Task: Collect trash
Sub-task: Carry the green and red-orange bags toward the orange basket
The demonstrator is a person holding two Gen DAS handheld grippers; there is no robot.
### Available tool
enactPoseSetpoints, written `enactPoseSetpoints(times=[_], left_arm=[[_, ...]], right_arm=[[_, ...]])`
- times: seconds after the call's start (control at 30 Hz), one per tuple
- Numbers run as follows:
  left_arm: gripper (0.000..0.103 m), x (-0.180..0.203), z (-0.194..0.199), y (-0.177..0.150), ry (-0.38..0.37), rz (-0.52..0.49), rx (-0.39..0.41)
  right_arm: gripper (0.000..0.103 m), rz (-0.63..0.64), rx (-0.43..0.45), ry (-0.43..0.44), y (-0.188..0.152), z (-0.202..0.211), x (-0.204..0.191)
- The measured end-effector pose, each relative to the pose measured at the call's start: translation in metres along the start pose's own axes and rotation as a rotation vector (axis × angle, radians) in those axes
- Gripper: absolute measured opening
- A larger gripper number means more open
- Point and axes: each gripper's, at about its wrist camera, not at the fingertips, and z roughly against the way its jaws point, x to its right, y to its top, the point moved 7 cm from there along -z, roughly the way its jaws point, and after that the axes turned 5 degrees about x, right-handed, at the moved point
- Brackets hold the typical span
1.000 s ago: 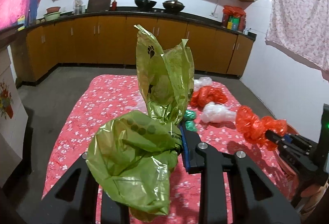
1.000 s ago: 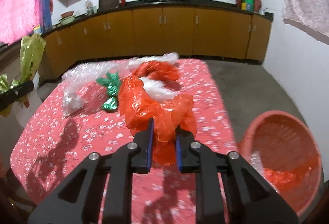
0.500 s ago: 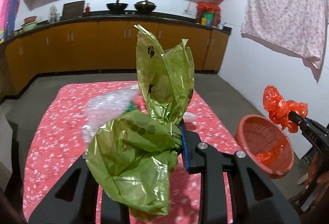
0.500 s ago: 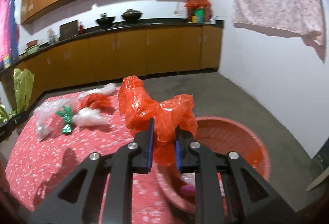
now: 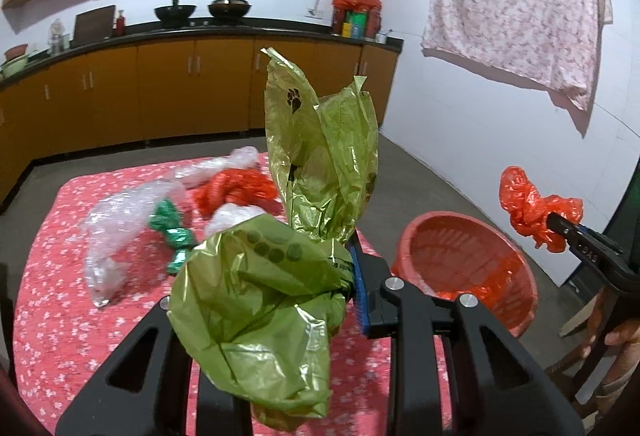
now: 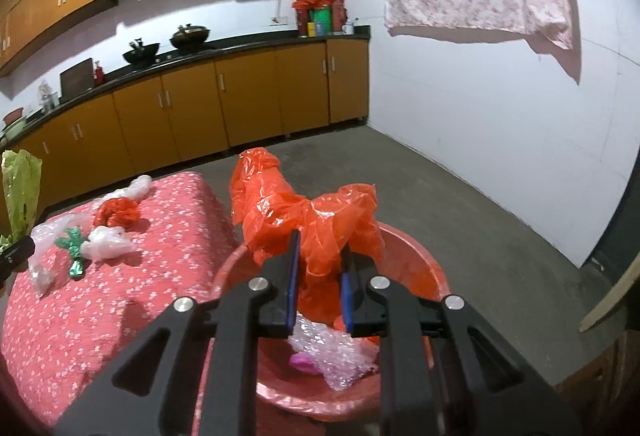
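My left gripper [image 5: 340, 276] is shut on a crumpled green plastic bag [image 5: 280, 268] with paw prints, held above the red flowered table [image 5: 72, 316]. My right gripper [image 6: 318, 276] holds an orange plastic bag [image 6: 316, 220] between its pads, directly over the red plastic basin [image 6: 416, 252]. The jaws look slightly wider than before. In the left wrist view that bag [image 5: 532, 207] and the basin [image 5: 468, 268] sit at the right. The basin holds bubble wrap [image 6: 336, 356] and a pink scrap [image 6: 302, 360].
On the table lie a clear plastic bag [image 5: 116, 220], a green foil wrapper [image 5: 170, 228], an orange bag [image 5: 232, 187] and a white bag [image 6: 106, 240]. Wooden cabinets [image 6: 240, 103] run along the back wall. A wooden chair [image 5: 592, 332] stands at the right.
My right gripper has carried the orange bag from above the table to above the basin, and its jaws have widened a little. The left gripper has swung right, still gripping the green bag.
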Motion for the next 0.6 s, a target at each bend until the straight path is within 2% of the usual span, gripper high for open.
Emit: enactPoseSetpoints(times=[0.6], left_arm=[[0.028, 0.061, -0.032, -0.010, -0.123, -0.049, -0.062]], right_arm=[[0.018, -0.040, -0.031, -0.062, -0.013, -0.013, 0.034]])
